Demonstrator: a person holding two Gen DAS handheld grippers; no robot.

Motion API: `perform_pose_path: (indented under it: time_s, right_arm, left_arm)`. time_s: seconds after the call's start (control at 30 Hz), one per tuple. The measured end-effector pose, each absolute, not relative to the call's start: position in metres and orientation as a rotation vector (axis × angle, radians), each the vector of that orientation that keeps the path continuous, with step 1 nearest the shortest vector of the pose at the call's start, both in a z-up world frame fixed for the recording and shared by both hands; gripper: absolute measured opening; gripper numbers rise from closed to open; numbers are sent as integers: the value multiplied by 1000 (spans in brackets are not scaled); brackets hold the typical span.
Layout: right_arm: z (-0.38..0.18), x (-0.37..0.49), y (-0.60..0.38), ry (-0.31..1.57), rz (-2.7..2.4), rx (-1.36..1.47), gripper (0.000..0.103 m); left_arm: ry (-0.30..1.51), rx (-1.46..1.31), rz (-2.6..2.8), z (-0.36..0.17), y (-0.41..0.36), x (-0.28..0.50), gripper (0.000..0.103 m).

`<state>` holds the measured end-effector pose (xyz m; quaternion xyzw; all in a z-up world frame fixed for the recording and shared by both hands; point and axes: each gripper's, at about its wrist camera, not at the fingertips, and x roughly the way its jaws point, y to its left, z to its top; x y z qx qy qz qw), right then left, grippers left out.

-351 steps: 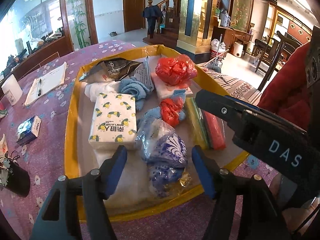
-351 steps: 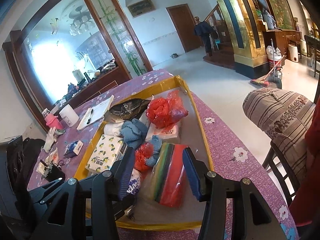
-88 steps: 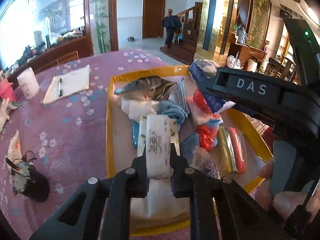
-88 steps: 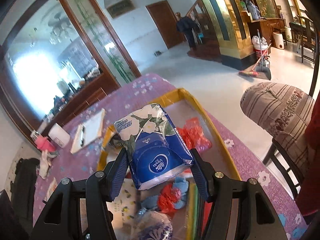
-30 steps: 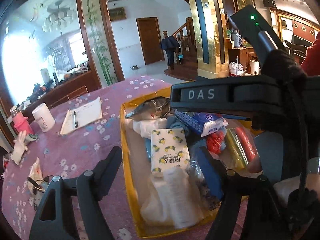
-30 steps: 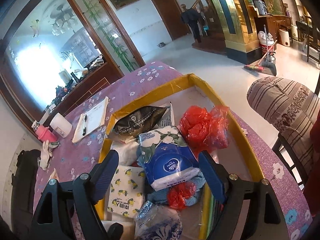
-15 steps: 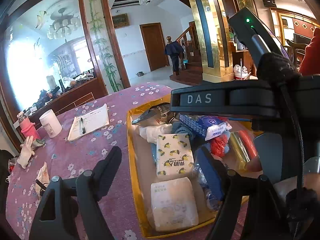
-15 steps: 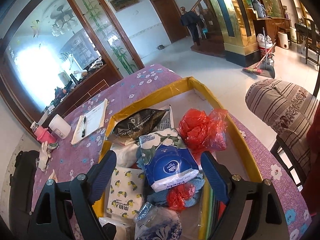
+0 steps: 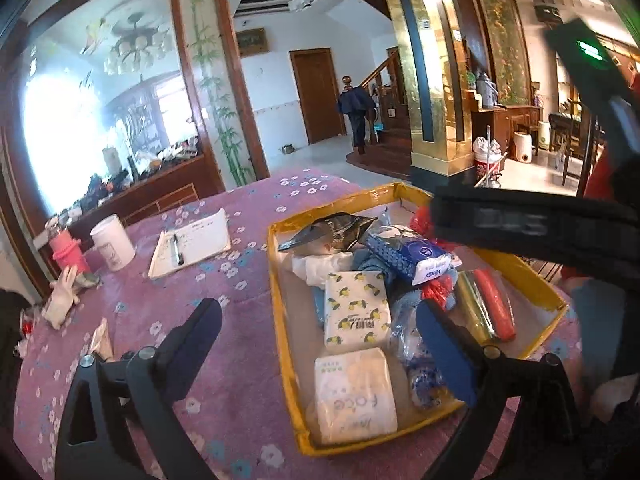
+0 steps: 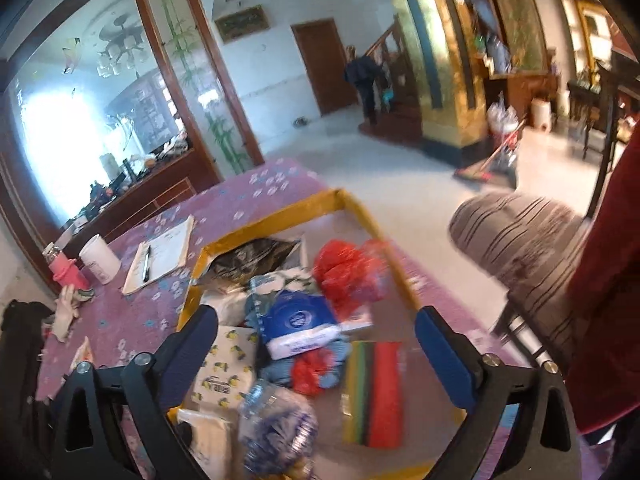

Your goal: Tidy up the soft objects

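Left gripper and right gripper: jaws opening, nothing between them, both above the yellow tray on the desk. The blue tissue pack lies released atop the pile; the lemon-print pack lies in the tray's left half.

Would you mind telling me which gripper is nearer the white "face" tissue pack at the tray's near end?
Left. The left gripper, jaws opening, brackets the white tissue pack from just behind. The right gripper, also opening and empty, hovers farther toward the tray's middle.
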<state>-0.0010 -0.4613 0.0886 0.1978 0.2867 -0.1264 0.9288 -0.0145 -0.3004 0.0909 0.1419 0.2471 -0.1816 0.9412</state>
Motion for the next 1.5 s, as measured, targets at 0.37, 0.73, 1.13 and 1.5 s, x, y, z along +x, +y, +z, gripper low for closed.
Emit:
perform_pose_path:
  time_s: [0.37, 0.73, 1.13, 1.5]
  right_arm:
    - [105, -80, -425, 480, -238, 283, 102]
    - [63, -133, -374, 484, -209, 223, 102]
    - [57, -130, -363, 483, -231, 180, 102]
    - [53, -129, -369, 490, -214, 226, 102]
  left_arm:
    - [547, 390, -303, 93, -248, -71, 103]
    - [586, 279, -315, 69, -192, -102, 103]
    - [586, 316, -259, 60, -194, -107, 103]
    - [616, 315, -215, 60, -188, -102, 103]
